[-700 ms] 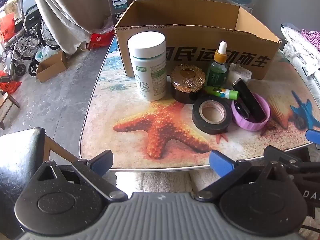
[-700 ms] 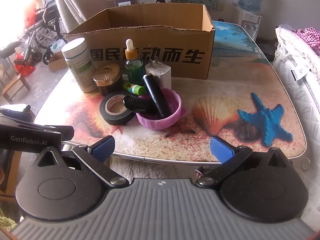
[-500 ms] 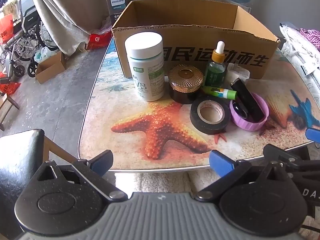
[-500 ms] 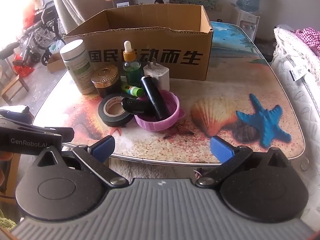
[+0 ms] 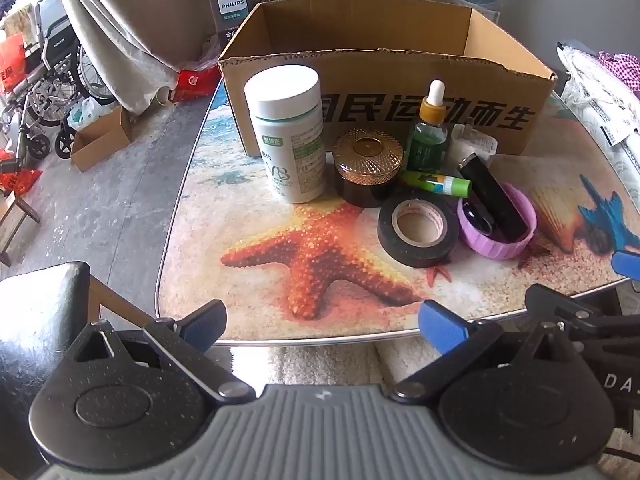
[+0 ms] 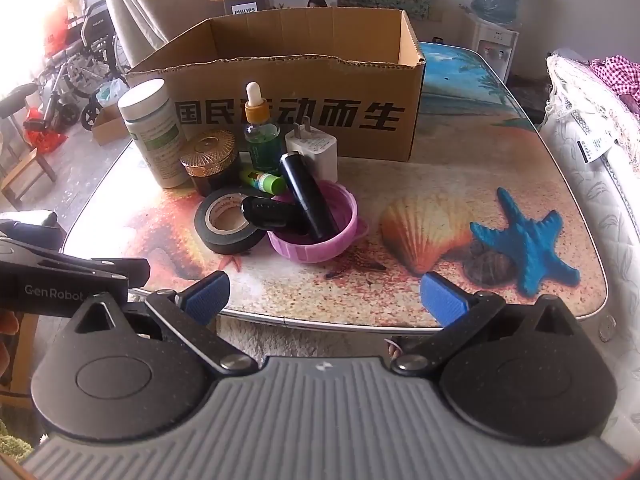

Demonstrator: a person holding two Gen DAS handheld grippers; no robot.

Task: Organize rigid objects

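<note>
Since the earlier frames both cameras have crept a little nearer the table (image 5: 192,184), so the cluster of items sits slightly larger in view; none of the items has shifted.

From left to right in the left wrist view: a white pill bottle (image 5: 289,132) with a green label stands upright just in front of the cardboard box (image 5: 384,68). Just beside it is a dark jar with a ribbed gold lid (image 5: 367,166). Next stands a green dropper bottle (image 5: 428,136) with an orange collar, and behind it a white charger plug (image 6: 314,148) close to the box wall. A small green tube (image 5: 438,182) lies on its side in front of the dropper bottle. A roll of black tape (image 5: 418,227) lies flat, touching the purple lid (image 5: 500,244), which sits rim-up like a dish. A black cylinder (image 5: 492,196) leans tilted inside it, and a black oval piece (image 6: 268,212) rests across its left rim.

The left gripper (image 5: 322,322) hovers off the near table edge, blue-tipped fingers spread wide and holding nothing. The right gripper (image 6: 324,296) hangs likewise at the near edge, fingers wide apart and empty
</note>
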